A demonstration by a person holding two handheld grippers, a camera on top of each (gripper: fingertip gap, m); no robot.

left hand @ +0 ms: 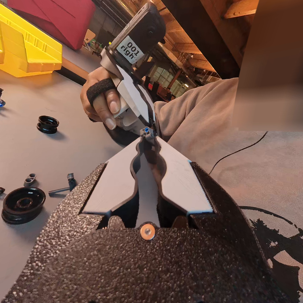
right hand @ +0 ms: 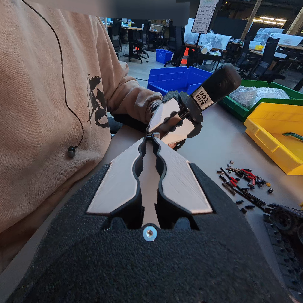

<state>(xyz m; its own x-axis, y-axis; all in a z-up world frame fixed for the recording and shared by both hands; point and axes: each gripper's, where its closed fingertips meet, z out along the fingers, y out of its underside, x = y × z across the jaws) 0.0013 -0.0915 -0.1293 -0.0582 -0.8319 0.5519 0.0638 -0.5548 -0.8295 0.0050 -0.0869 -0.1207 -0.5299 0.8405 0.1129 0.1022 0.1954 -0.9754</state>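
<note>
In the left wrist view my left gripper (left hand: pixel 148 139) is shut at its tips on a small grey connector piece (left hand: pixel 147 132) with a blue pin in it, held up over the grey table. A dark part hangs between its fingers just behind the tips. The right gripper (left hand: pixel 152 125), held by a hand, meets the same piece from above. In the right wrist view my right gripper (right hand: pixel 149 138) is shut on that small piece (right hand: pixel 150 135), and the left gripper (right hand: pixel 154 133) touches it from the far side. A person's beige sweatshirt is close behind both.
The left wrist view shows a yellow bin (left hand: pixel 24 49), a red bin (left hand: pixel 54 21), two black wheels (left hand: pixel 48 124) (left hand: pixel 23 203) and a loose axle (left hand: pixel 64 190). The right wrist view shows blue (right hand: pixel 177 80), green (right hand: pixel 262 98) and yellow (right hand: pixel 275 136) bins, a pile of small pins (right hand: pixel 242 178) and a black tracked model (right hand: pixel 285 219). My two grippers' fingertips are within a few centimetres of each other. The black tracked model (right hand: pixel 285 219) is about equally far from each gripper, around 25 cm.
</note>
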